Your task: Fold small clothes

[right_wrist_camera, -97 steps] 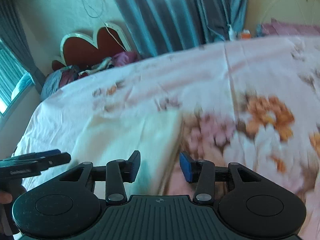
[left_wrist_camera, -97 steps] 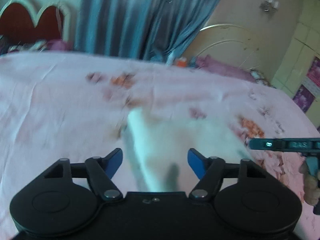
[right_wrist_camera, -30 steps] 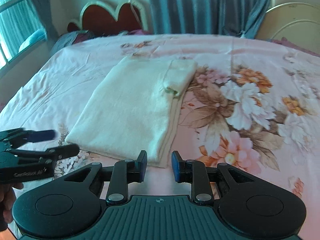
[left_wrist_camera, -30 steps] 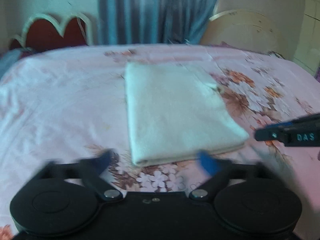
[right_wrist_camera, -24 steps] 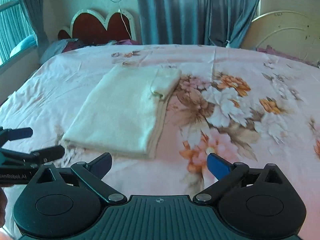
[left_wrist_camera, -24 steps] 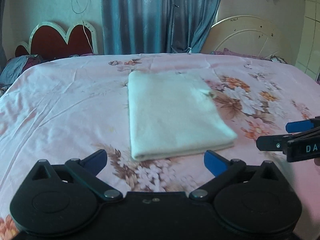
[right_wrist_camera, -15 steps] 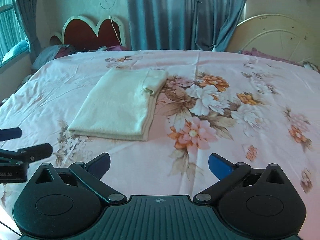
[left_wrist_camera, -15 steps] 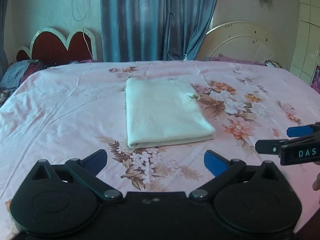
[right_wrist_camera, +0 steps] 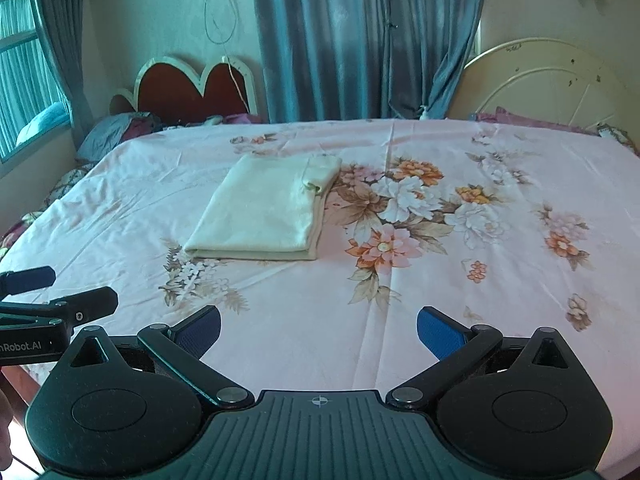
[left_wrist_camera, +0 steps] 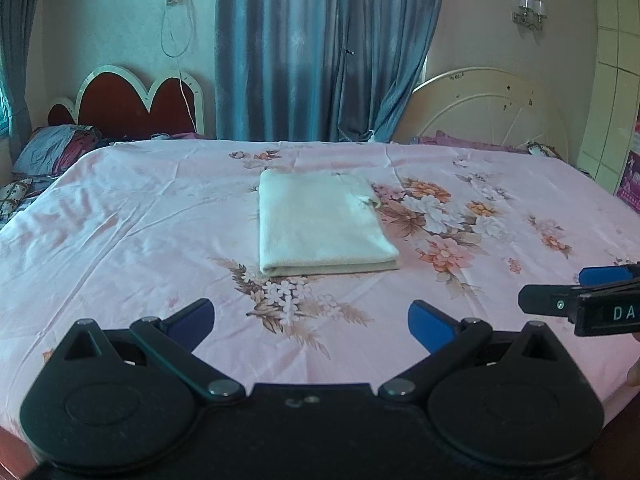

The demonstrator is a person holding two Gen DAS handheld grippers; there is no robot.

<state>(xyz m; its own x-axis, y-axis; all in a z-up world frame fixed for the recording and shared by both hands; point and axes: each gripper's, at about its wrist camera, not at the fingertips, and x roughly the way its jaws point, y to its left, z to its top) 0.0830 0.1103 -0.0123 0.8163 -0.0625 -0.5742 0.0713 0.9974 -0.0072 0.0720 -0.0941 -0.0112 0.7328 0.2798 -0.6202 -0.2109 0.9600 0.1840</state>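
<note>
A cream garment (left_wrist_camera: 320,224) lies folded into a flat rectangle in the middle of the pink floral bed sheet (left_wrist_camera: 120,240); the right wrist view shows the garment (right_wrist_camera: 264,212) left of centre with a small folded flap at its far right corner. My left gripper (left_wrist_camera: 311,320) hangs wide open over the sheet, well short of the garment's near edge, nothing between its blue pads. My right gripper (right_wrist_camera: 319,330) is equally wide open and empty, near the bed's front edge. Each gripper appears at the edge of the other's view: the right gripper (left_wrist_camera: 580,292) and the left gripper (right_wrist_camera: 56,292).
Blue curtains (left_wrist_camera: 320,48) hang behind the bed. A red heart-shaped headboard (left_wrist_camera: 136,104) stands at the back left with pillows (left_wrist_camera: 52,148) below it. A cream round frame (left_wrist_camera: 492,108) leans at the back right. A window (right_wrist_camera: 20,80) is on the left wall.
Both grippers have drawn back and up from the folded garment, which now looks smaller and farther. The right gripper's jaws went from nearly shut to wide open; the left's stayed wide.
</note>
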